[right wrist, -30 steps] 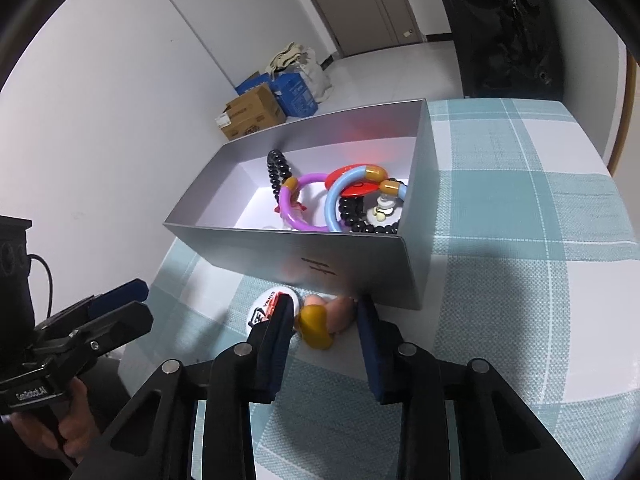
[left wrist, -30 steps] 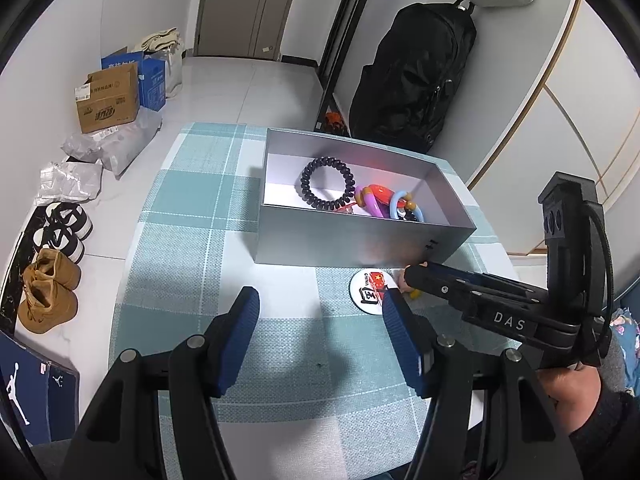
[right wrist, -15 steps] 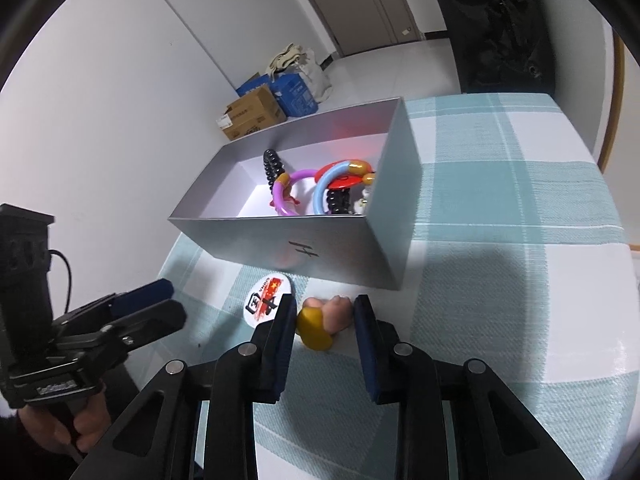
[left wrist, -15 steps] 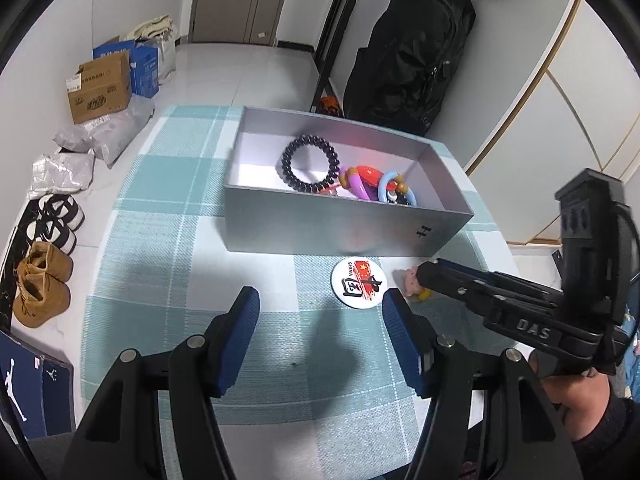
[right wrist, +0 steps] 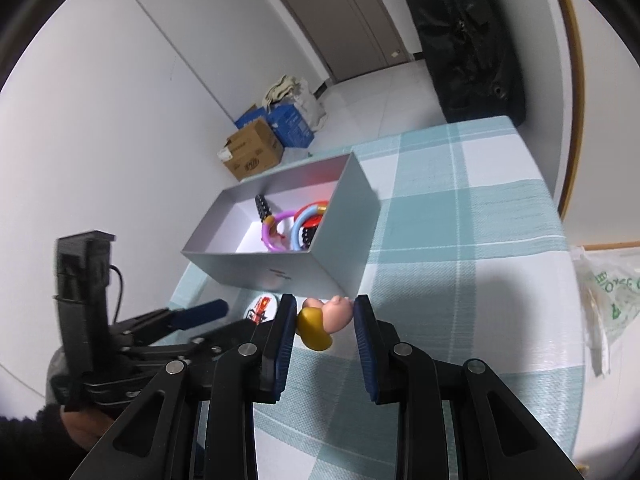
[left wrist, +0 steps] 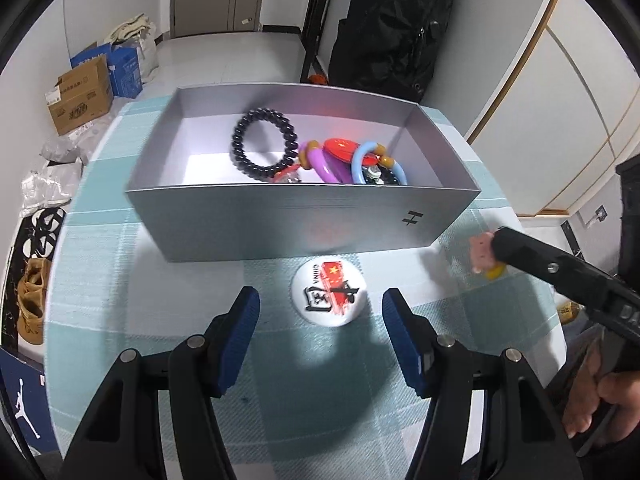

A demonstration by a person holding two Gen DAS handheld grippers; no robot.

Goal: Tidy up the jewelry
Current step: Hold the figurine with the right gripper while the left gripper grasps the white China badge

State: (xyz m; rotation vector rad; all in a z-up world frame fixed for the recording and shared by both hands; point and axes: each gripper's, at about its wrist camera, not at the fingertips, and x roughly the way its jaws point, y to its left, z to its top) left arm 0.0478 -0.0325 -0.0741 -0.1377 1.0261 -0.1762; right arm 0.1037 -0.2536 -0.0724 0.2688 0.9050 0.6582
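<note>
A silver open box point(left wrist: 280, 224) stands on the checked cloth. In it lie a black bead bracelet point(left wrist: 240, 148), a purple ring point(left wrist: 326, 166) and a blue ring point(left wrist: 360, 156). A round white badge point(left wrist: 329, 293) with a red flag lies in front of the box. My left gripper point(left wrist: 319, 305) hangs open over the badge, its blue pads on either side and apart from it. My right gripper point(right wrist: 325, 312) is shut on a small pink and yellow figurine point(right wrist: 320, 324), near the box's front right corner. The figurine point(left wrist: 482, 250) also shows in the left wrist view.
The table's right edge point(right wrist: 568, 280) is close, with a plastic bag point(right wrist: 600, 292) beyond it. A black bag point(left wrist: 384, 28) stands behind the table. Cardboard boxes point(left wrist: 80, 96) and shoes point(left wrist: 34, 304) sit on the floor at the left.
My right gripper has carried the figurine rightward, away from the badge toward the box's corner. My left gripper has come forward and down, so the badge now lies between its fingers.
</note>
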